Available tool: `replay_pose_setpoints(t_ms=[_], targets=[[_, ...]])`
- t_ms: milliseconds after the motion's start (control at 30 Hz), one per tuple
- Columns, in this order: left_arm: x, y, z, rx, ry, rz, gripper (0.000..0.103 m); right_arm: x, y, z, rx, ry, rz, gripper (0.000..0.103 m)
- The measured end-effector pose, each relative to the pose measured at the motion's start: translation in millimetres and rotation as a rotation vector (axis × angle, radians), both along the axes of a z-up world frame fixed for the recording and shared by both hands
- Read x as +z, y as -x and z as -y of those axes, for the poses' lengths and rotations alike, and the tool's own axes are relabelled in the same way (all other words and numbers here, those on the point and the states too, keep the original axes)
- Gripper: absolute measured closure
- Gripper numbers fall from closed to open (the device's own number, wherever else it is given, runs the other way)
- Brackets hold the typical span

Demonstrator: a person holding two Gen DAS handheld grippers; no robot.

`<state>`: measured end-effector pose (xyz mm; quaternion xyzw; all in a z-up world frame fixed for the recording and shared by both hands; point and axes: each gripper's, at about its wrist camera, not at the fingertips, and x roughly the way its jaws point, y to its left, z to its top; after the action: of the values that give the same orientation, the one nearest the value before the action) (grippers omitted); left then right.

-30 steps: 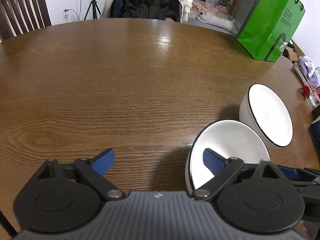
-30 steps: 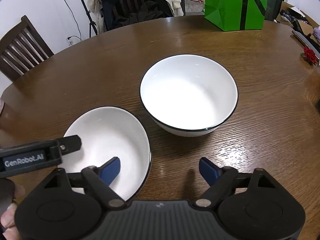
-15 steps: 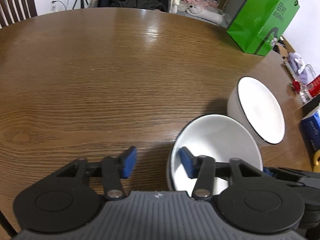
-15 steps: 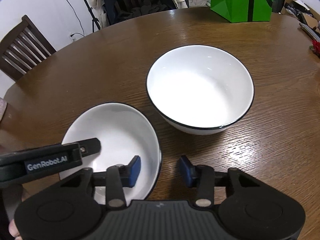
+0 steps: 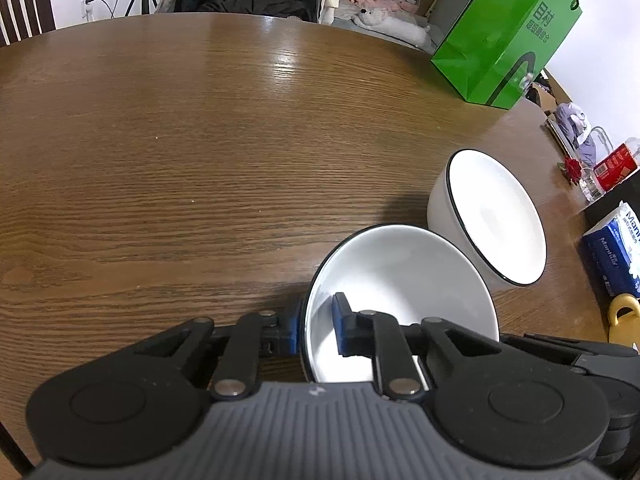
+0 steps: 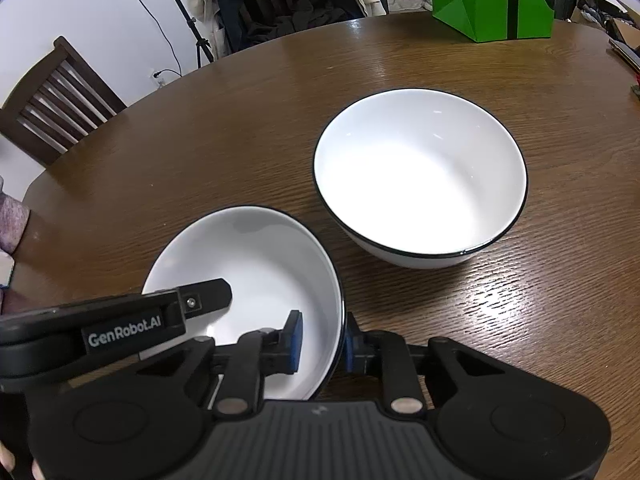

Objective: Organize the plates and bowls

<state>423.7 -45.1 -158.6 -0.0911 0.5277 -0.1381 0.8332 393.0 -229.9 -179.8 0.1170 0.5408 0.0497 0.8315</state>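
Two white bowls with thin black rims sit on the round wooden table (image 5: 200, 140), and two grippers work at one of them. The near bowl (image 6: 256, 272) lies close to both cameras; the far bowl (image 6: 420, 176) stands just beside it, apart from it, with neither gripper on it.

The left gripper (image 5: 316, 330) has just been closing its jaws over the near bowl's left rim: one blue pad sits inside the bowl, the other outside against the wall, and the rim is clamped between them. The right gripper (image 6: 322, 344) has likewise just been closing on the opposite rim, one pad inside, one outside, pinching the wall. So the near bowl is gripped on two sides at once.

One green paper bag (image 5: 504, 36) stands at the table's far edge, and one wooden chair (image 6: 56, 100) is beyond the table.
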Motion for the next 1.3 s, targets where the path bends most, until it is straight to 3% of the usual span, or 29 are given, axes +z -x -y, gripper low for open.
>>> replay_pose_setpoints(t_ms=[767,1300], targets=[[7,4,0,-0.002,-0.022,0.018,0.086,4,8,2,-0.005,-0.014,0.018,0.086],[45,30,-4,0.004,-0.022,0.068,0.086,44,31,9,-0.002,-0.012,0.059,0.086]])
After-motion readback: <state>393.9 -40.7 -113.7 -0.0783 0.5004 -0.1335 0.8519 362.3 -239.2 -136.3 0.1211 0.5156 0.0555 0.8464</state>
